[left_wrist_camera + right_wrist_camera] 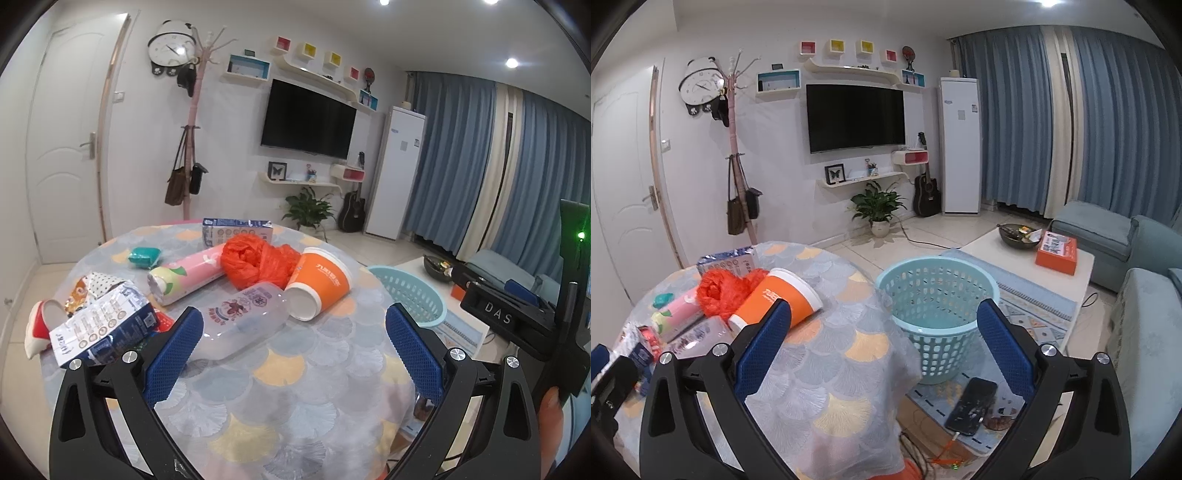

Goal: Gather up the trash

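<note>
Two grippers, left gripper [294,334] and right gripper [884,332], stand spread and empty. Clear bottle [240,317] lies near the tabletop's front edge, touching the left one's inner finger, long axis running away rightward. Only the right view shows the basket [934,295] interior, beyond the table's right edge.

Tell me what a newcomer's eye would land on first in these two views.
The crumpled red-orange plastic bag stands out most, in the middle of the litter on the round table, with the orange paper cup tipped on its side just right of it. Next comes the pale turquoise laundry-style basket, on the floor beside the table and seemingly empty. Both grippers hover with jaws wide open, holding nothing.
</note>
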